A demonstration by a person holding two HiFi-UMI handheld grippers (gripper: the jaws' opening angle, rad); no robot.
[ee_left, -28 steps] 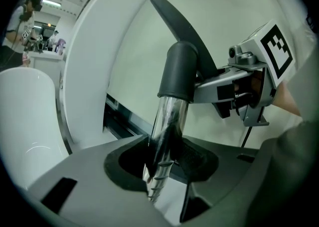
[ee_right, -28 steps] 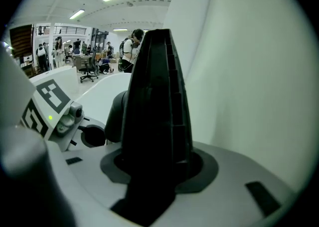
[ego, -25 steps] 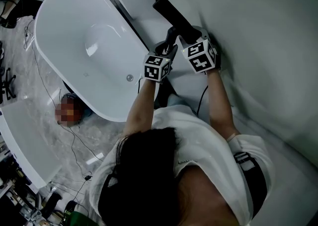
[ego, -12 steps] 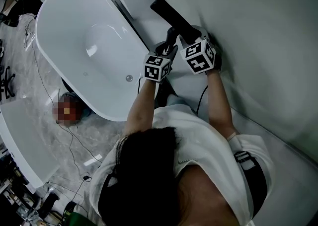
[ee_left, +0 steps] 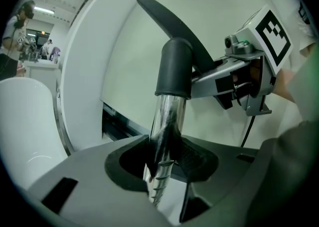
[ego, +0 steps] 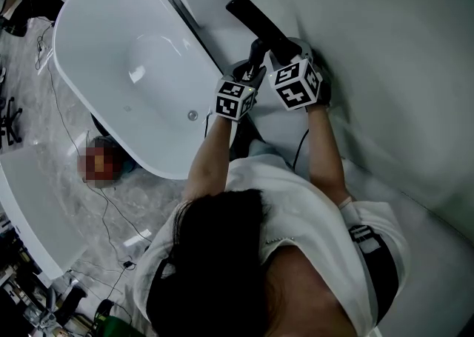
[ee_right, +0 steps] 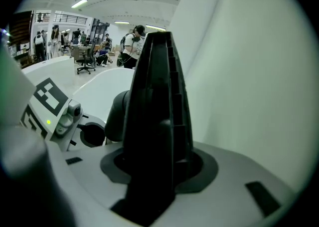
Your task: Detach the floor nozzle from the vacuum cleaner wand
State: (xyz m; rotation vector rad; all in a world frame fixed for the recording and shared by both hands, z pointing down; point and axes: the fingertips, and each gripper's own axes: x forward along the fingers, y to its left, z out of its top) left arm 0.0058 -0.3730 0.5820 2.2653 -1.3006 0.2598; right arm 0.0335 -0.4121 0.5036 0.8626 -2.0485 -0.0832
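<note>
In the head view the black floor nozzle [ego: 255,21] sticks out up and to the left from both grippers, close to a white wall. My left gripper [ego: 254,61] is shut on the chrome wand [ee_left: 167,131] just below its black collar [ee_left: 174,69]. The flat nozzle [ee_left: 169,21] slants away beyond the collar. My right gripper [ego: 286,52] is shut on the nozzle body [ee_right: 157,111], which fills the space between its jaws. The two grippers sit side by side, nearly touching. The right gripper [ee_left: 239,71] shows in the left gripper view, the left gripper's marker cube [ee_right: 45,101] in the right gripper view.
A white freestanding bathtub [ego: 81,24] fills the left of the head view, with a drain [ego: 192,115] near my left arm. A curved white wall [ego: 385,69] rises on the right. Cables [ego: 74,143] trail over the marble floor. People [ee_right: 132,46] stand far back.
</note>
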